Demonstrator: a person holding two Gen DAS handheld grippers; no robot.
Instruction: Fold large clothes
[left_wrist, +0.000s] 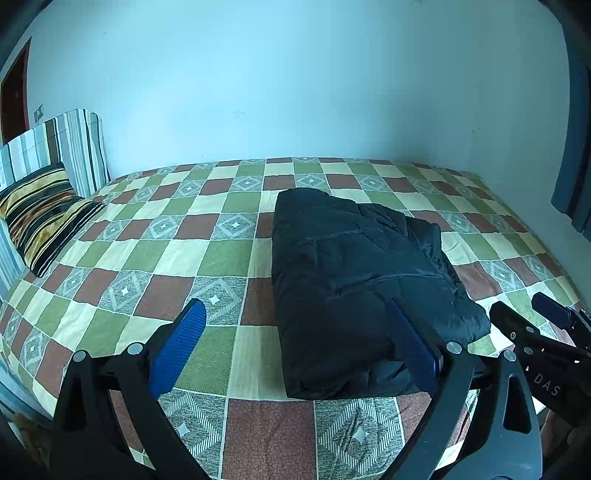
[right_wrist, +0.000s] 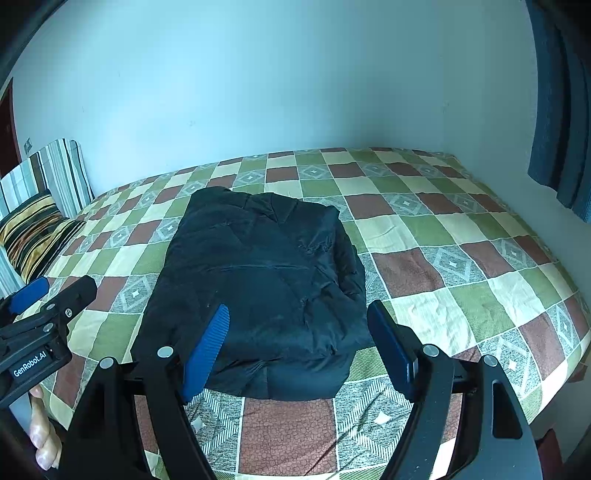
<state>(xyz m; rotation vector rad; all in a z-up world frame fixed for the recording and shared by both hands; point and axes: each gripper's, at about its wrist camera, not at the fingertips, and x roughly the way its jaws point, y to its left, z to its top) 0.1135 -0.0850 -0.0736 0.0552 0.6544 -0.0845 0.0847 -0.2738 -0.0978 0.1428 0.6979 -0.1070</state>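
Observation:
A black padded jacket lies folded into a thick rectangle on the bed; it also shows in the right wrist view. My left gripper is open and empty, held above the bed in front of the jacket's near left corner. My right gripper is open and empty, held above the jacket's near edge. The right gripper also shows at the right edge of the left wrist view, and the left gripper at the left edge of the right wrist view.
The bed has a checked green, brown and cream cover. A striped pillow and striped cushions lie at the left end. A pale wall runs behind the bed. A blue curtain hangs at the right.

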